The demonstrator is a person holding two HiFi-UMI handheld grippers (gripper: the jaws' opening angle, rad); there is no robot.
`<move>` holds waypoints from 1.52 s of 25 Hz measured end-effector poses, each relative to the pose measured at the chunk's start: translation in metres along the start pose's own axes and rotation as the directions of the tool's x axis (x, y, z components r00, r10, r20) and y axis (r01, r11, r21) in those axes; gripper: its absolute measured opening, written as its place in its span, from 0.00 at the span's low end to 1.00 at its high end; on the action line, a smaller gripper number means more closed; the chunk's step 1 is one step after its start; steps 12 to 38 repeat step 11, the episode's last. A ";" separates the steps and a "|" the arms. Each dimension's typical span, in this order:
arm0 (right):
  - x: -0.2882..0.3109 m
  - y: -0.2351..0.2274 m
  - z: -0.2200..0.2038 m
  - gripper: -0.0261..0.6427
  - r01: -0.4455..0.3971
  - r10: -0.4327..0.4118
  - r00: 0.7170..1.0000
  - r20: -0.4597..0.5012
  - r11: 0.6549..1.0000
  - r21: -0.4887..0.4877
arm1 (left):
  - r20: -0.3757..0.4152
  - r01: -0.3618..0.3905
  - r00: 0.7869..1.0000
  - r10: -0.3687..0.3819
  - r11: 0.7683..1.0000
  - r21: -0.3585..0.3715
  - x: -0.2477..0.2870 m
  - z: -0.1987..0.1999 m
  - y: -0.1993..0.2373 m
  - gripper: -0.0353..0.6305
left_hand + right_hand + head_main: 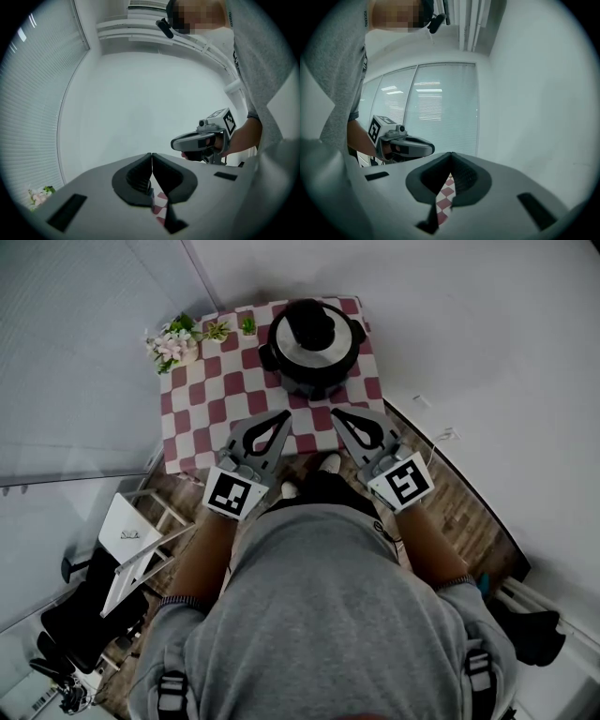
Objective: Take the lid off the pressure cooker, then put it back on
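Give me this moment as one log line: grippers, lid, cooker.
left gripper: shut, empty | right gripper: shut, empty | lid: on | pressure cooker: on checked tablecloth, untouched

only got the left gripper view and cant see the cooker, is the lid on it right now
Observer: Yes, the head view shows the lid seated on the pressure cooker, at the far side of the checked table.
Operator: is either gripper on it
Observer: No, the left gripper and the right gripper are both short of the cooker, over the table's near part.
Operator: right jaws open
Observer: No, shut, with nothing between them.
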State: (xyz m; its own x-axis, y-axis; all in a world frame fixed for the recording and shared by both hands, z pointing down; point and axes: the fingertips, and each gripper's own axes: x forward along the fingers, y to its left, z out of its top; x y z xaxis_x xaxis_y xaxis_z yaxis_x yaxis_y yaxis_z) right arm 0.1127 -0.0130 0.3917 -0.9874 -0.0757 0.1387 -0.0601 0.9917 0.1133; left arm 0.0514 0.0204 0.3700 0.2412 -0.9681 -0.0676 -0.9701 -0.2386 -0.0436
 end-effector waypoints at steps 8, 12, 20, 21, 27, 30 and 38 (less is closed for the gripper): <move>-0.003 0.002 0.001 0.05 0.000 0.000 1.000 -0.003 1.000 -0.004 | -0.014 0.013 1.000 -0.013 1.000 0.010 -0.001 -0.002 -0.004 0.08; -0.004 0.003 -0.001 0.05 -0.004 0.004 1.000 -0.007 1.000 -0.009 | -0.020 0.015 1.000 -0.015 1.000 0.004 -0.002 -0.003 -0.006 0.08; -0.004 0.003 -0.001 0.05 -0.004 0.004 1.000 -0.007 1.000 -0.009 | -0.020 0.015 1.000 -0.015 1.000 0.004 -0.002 -0.003 -0.006 0.08; -0.004 0.003 -0.001 0.05 -0.004 0.004 1.000 -0.007 1.000 -0.009 | -0.020 0.015 1.000 -0.015 1.000 0.004 -0.002 -0.003 -0.006 0.08; -0.004 0.003 -0.001 0.05 -0.004 0.004 1.000 -0.007 1.000 -0.009 | -0.020 0.015 1.000 -0.015 1.000 0.004 -0.002 -0.003 -0.006 0.08; -0.004 0.003 -0.001 0.05 -0.004 0.004 1.000 -0.007 1.000 -0.009 | -0.020 0.015 1.000 -0.015 1.000 0.004 -0.002 -0.003 -0.006 0.08; -0.004 0.003 -0.001 0.05 -0.004 0.004 1.000 -0.007 1.000 -0.009 | -0.020 0.015 1.000 -0.015 1.000 0.004 -0.002 -0.003 -0.006 0.08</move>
